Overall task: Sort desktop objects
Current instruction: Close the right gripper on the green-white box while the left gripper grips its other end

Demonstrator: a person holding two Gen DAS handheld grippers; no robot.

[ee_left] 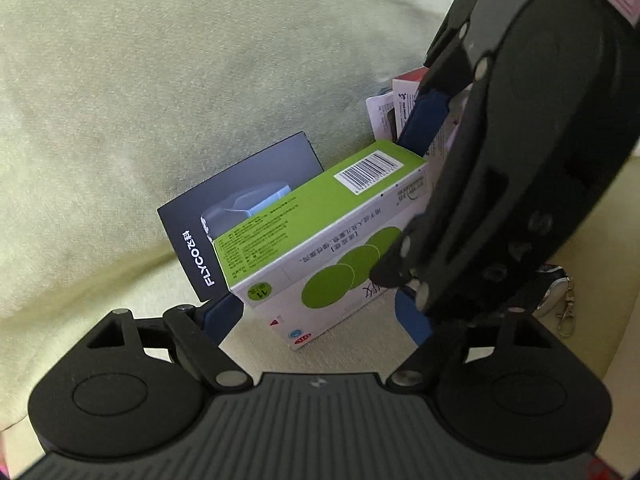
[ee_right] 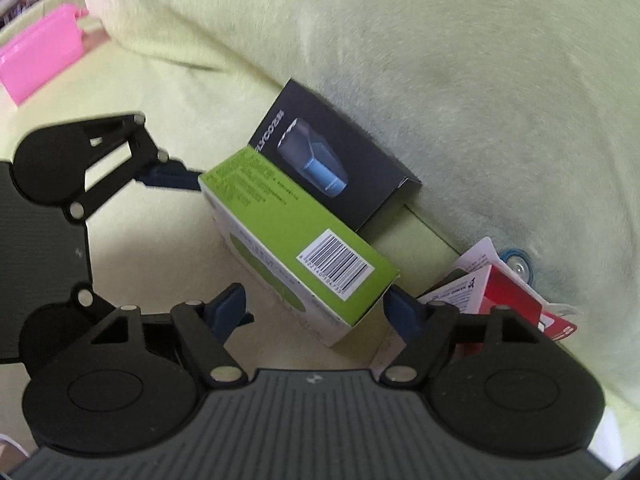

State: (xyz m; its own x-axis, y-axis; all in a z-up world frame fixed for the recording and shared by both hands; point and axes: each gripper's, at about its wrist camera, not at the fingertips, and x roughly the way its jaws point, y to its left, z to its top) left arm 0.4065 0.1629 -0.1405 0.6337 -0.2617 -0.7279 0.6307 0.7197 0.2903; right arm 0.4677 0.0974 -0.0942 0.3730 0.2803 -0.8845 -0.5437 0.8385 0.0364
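A green and white carton (ee_left: 320, 236) lies on the pale cushioned surface, and its back leans on a black FLYCO box (ee_left: 240, 184). My left gripper (ee_left: 316, 318) is open and straddles the carton's near end, its blue fingers (ee_left: 218, 320) on either side. My right gripper (ee_right: 316, 314) is also open around the barcode end of the carton (ee_right: 304, 240). Its right finger touches the carton's corner and its left finger stands apart from it. In the left wrist view the right gripper's black body covers the right side. The black box (ee_right: 340, 160) leans against the cushion.
A big pale green cushion (ee_right: 460, 80) rises behind the boxes. Red and white packets (ee_right: 500, 292) and a blue-ringed item (ee_right: 516, 266) lie to the right. A pink case (ee_right: 40, 64) sits far left. A silver keychain (ee_left: 558, 296) lies at the right.
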